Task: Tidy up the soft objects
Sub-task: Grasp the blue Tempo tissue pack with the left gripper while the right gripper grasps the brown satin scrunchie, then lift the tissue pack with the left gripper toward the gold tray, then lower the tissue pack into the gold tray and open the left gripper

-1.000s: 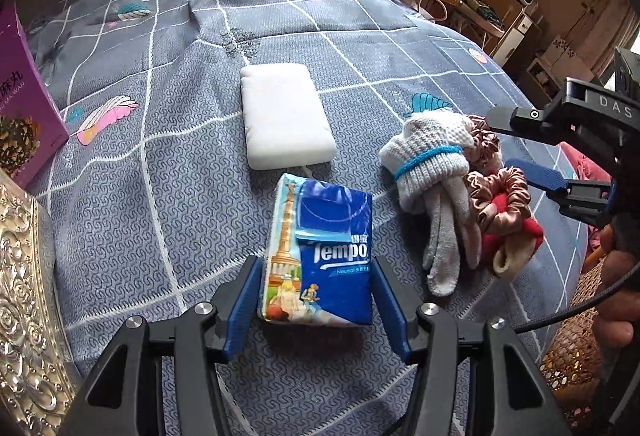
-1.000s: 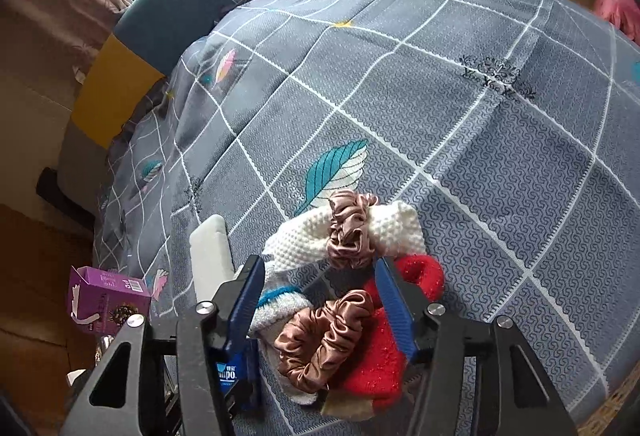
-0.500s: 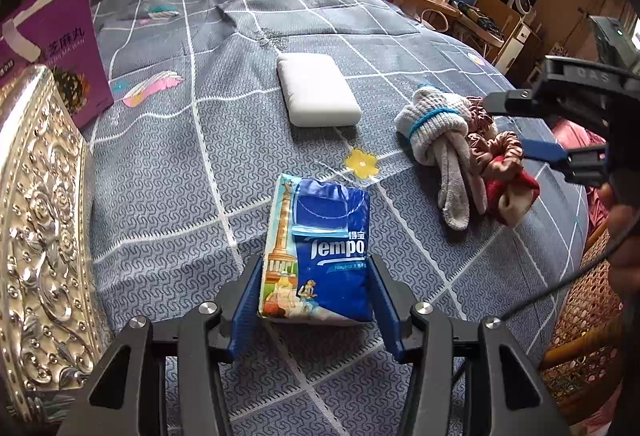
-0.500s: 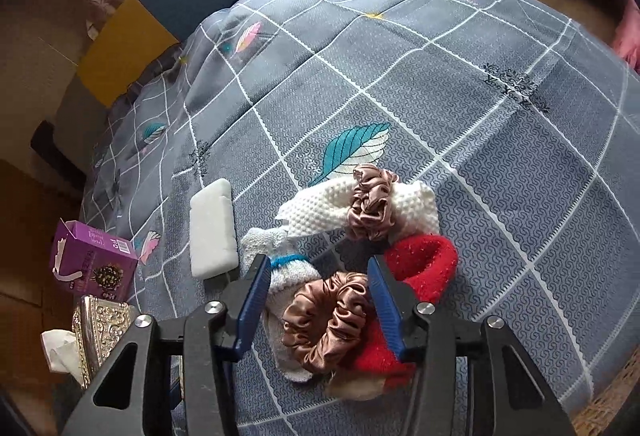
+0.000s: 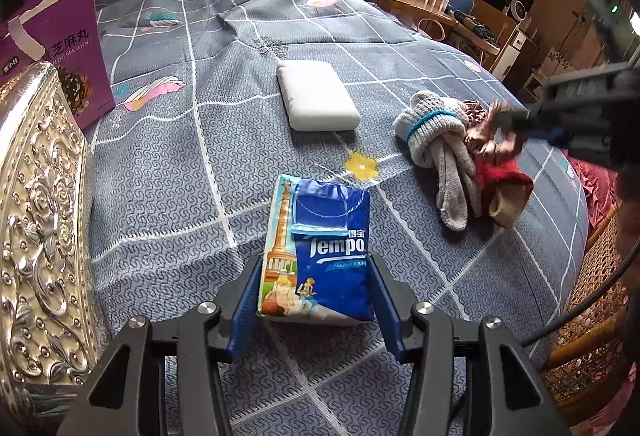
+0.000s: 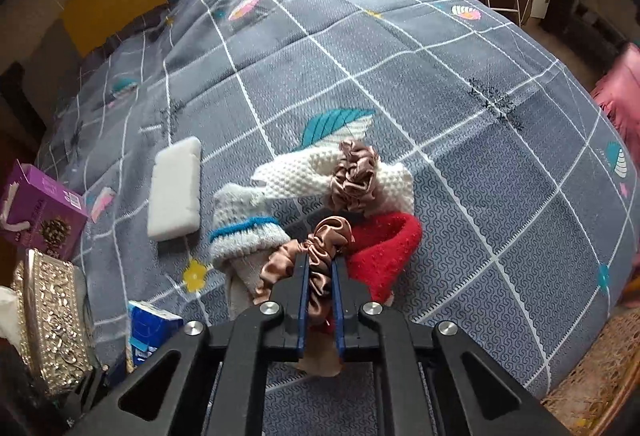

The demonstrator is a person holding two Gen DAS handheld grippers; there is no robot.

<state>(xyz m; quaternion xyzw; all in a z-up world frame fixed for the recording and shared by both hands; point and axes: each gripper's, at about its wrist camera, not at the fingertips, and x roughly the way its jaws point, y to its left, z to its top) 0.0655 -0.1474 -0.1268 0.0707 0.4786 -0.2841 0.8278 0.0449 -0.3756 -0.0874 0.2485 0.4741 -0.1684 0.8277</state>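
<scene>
While the left wrist view shows the left gripper (image 5: 316, 300) w/ pads pressed on a tissue pack (image 5: 318, 256) on the quilt (image 5: 240, 75), only the right wrist view shows the right gripper (image 6: 320, 276) jaws, just closed, pinching a brown scrunchie (image 6: 316, 260) atop the sock pile. Silver box (image 5: 36, 228) at left edge: contents can't be seen; purple carton (image 6: 36, 211) is torn open.

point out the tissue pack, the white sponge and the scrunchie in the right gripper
tissue pack (image 5: 320, 256), left wrist view, blue front
white sponge (image 5: 316, 95), left wrist view, top face
scrunchie (image 6: 320, 260), right wrist view, folds between the pads
</scene>
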